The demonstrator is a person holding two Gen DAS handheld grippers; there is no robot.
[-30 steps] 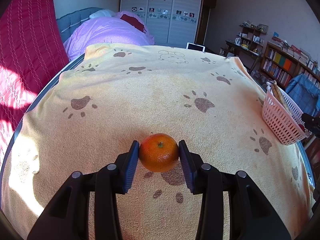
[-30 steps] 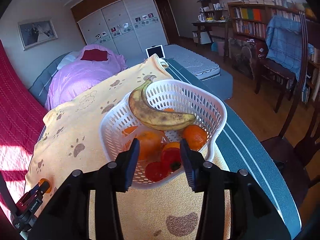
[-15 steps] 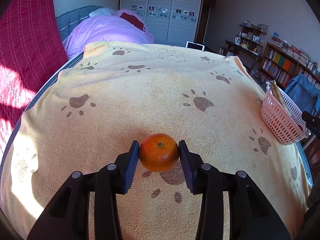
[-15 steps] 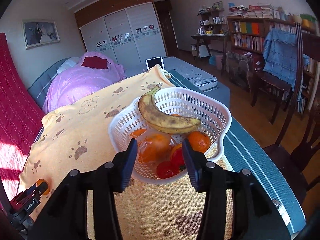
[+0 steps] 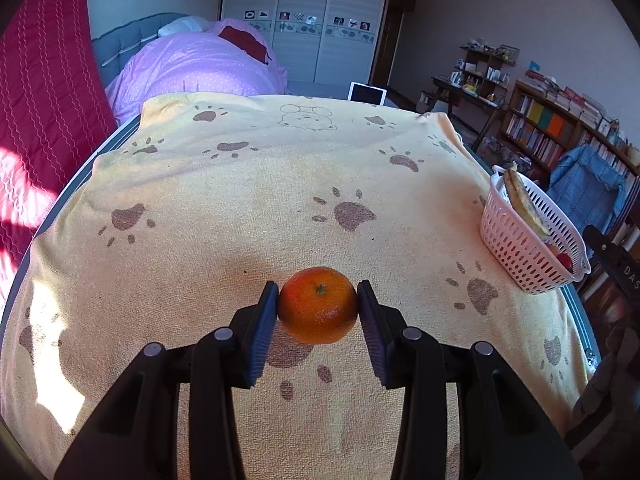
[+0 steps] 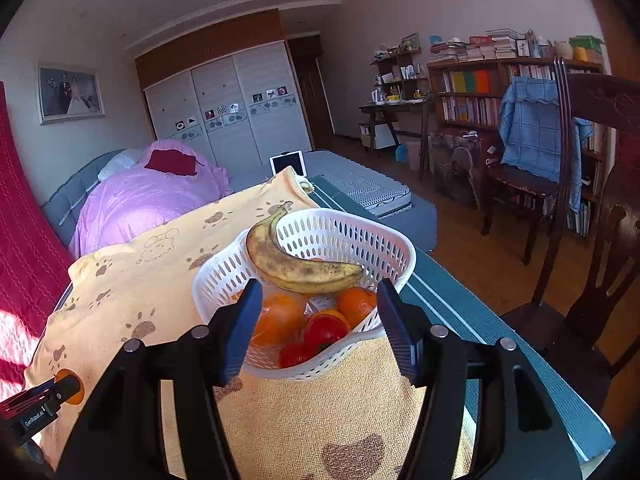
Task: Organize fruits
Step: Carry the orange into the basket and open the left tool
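Left tool (image 5: 318,312): closed onto the mandarin (image 5: 318,305), one blue pad pressed to each side of it, stem end facing the camera.
Mandarin: held above the yellow paw-print towel (image 5: 248,208), over the near middle part of the surface; whether it touches the towel cannot be told from this angle. In the right wrist view it shows as an orange spot (image 6: 74,390) at the left tool's tip, near the towel's near left corner.
Right tool (image 6: 320,326): spread wide and holding nothing; its two pads stand just outside the near rim of the white basket (image 6: 360,240), one on each side.
White basket: sits at the right edge of the surface, partly on the towel and partly on the teal striped cover (image 6: 452,300). From the left wrist it appears far off at the right edge (image 5: 516,244).
Banana (image 6: 296,266): brown-spotted, lying on top of the other fruit, its stem end reaching over the basket's far left rim.
Oranges (image 6: 280,316): two in the basket under the banana, one left and one right (image 6: 356,304).
Red fruit (image 6: 326,328): near the basket's front wall, with a smaller one (image 6: 294,354) beside it; probably tomatoes, though the kind is not clear.
Surroundings: a bed with a purple quilt (image 5: 196,68) beyond the far edge.
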